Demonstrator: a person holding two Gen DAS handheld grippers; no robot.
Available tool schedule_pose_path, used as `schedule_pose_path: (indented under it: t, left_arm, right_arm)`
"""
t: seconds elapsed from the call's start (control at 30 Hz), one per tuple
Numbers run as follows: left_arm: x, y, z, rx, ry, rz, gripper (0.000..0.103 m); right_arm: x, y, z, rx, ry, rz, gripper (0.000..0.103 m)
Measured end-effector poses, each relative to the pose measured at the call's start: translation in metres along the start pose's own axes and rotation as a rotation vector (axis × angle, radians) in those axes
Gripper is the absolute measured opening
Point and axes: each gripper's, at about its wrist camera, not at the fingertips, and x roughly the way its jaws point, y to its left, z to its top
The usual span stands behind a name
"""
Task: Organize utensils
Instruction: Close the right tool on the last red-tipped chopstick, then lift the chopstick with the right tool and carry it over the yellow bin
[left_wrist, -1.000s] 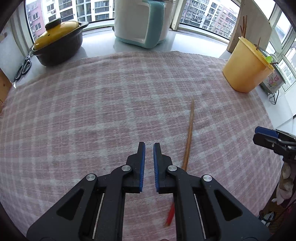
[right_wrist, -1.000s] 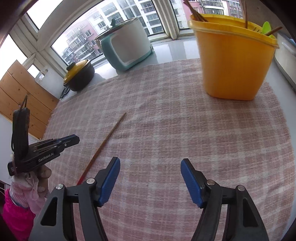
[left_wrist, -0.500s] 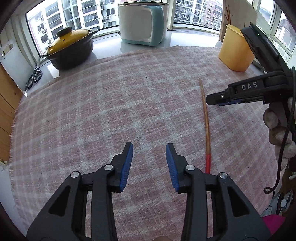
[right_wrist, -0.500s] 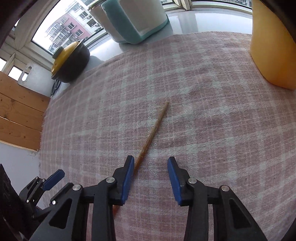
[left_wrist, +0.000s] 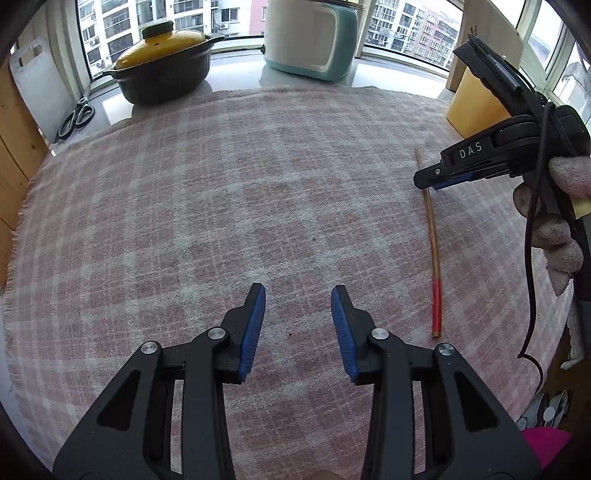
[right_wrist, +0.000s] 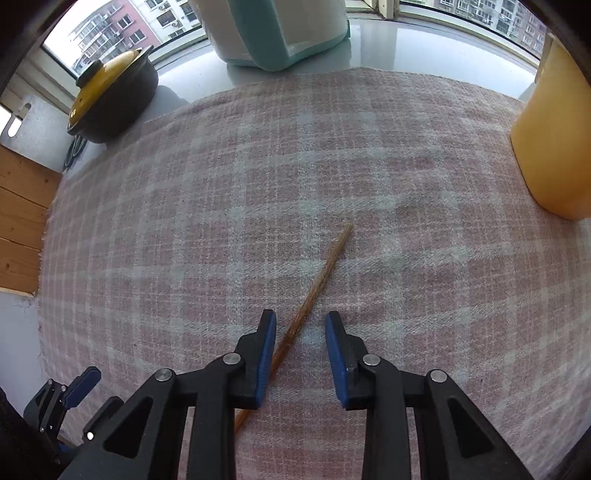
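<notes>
Two wrist fisheyes, close above the shared checked cloth (left_wrist: 258, 192), facing windows (right_wrist: 110, 33).

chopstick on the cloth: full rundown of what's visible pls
The chopstick is a single thin stick, brown and wood-like, with a red-coated section at its near end in the left wrist view. It lies flat on the pink checked cloth, slightly curved by the lens, its far tip pointing toward the yellow container. The right gripper straddles it with jaws closing; the stick passes between them, close to one pad, not visibly clamped. The left gripper is apart from it.
</notes>
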Motion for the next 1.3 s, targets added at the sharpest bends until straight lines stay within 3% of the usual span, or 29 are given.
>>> schedule_pose_path:
  t: [0.17,0.43,0.77,1.3]
  left_arm:
    - [-0.001,0.01,-0.003,-0.034,0.002,0.003,0.037]
    - [-0.004,0.011,0.0,-0.057,-0.007,0.011,0.037]
    - [-0.006,-0.013,0.007,-0.056,-0.022,0.019,0.037]
    - [-0.013,-0.088,0.026,-0.027,-0.081,0.08,0.037]
  right_arm:
    - [0.004,0.016,0.007,-0.094,0.014,-0.06,0.012]
    - [-0.003,-0.001,-0.001,-0.069,-0.004,0.02,0.003]
    - [-0.035,-0.036,-0.024,-0.084,-0.072,0.084,0.003]
    - [-0.106,-0.083,-0.05,-0.179,-0.209,0.159,0.003]
